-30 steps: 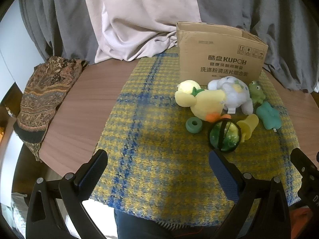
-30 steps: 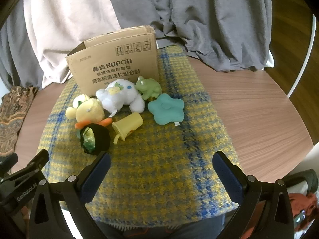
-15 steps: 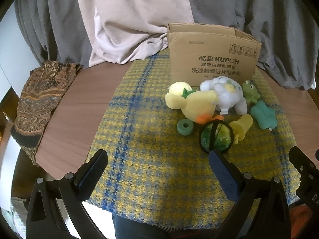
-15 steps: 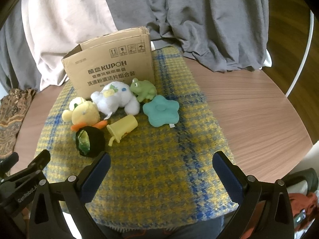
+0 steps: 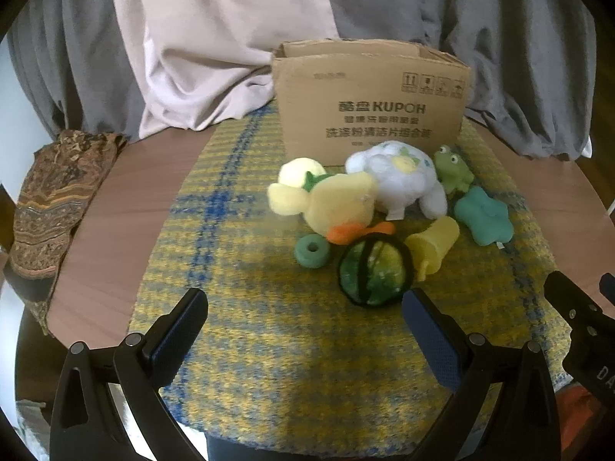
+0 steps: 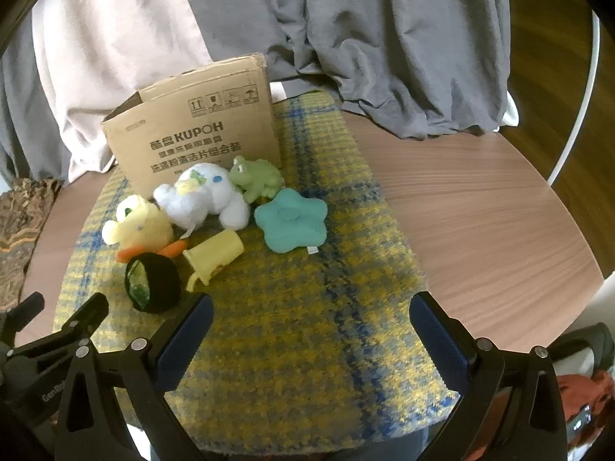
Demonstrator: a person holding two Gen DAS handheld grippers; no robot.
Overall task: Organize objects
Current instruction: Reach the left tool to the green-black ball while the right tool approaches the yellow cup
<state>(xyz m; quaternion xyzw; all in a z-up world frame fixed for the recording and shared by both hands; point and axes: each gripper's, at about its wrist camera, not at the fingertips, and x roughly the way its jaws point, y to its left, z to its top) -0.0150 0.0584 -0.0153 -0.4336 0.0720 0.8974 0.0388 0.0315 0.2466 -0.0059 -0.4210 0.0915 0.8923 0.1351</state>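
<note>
An open cardboard box (image 5: 373, 100) (image 6: 196, 130) stands at the back of a yellow-and-blue plaid cloth (image 5: 238, 307). In front of it lie a yellow duck plush (image 5: 330, 203) (image 6: 138, 226), a white plush (image 5: 399, 176) (image 6: 203, 199), a green frog (image 5: 453, 171) (image 6: 255, 180), a teal star (image 5: 484, 221) (image 6: 290, 219), a yellow cup toy (image 5: 434, 246) (image 6: 215, 255), a green ring (image 5: 312, 252) and a green-and-black ball (image 5: 374, 271) (image 6: 152, 282). My left gripper (image 5: 303, 326) is open and empty, just short of the ball. My right gripper (image 6: 309, 326) is open and empty, over bare cloth.
The round wooden table (image 6: 480, 211) carries a patterned brown cloth (image 5: 54, 196) on its left edge. Grey and pale pink drapes (image 5: 230, 38) hang behind the box. Each gripper shows at the edge of the other's view.
Both views have drifted: the box and toys now sit more central and nearer in the left wrist view. Both grippers stay open and empty.
</note>
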